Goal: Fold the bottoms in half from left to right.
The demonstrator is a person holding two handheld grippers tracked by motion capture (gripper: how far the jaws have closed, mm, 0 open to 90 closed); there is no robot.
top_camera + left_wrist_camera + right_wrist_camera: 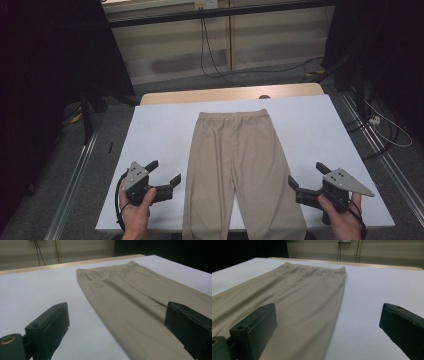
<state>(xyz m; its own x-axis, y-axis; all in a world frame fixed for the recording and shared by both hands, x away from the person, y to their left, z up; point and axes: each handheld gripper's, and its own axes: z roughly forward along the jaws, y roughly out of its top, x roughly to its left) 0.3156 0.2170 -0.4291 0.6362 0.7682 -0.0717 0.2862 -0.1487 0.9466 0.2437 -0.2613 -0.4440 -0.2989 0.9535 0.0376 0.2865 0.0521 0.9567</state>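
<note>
Smooth beige trousers (243,170) flat on matte white table (160,130), waistband gathered

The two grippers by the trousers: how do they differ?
The left gripper sits beside the left leg of the beige trousers, the right gripper beside the right leg. The left one's grey plate lies near-square to the camera; the right one's plate points outward to a sharp corner. Both stand open, holding nothing, above the white table.

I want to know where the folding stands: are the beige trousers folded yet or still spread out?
Spread out. The beige trousers lie flat at full length on the white table, waistband far, legs toward the near edge, no fold showing.
</note>
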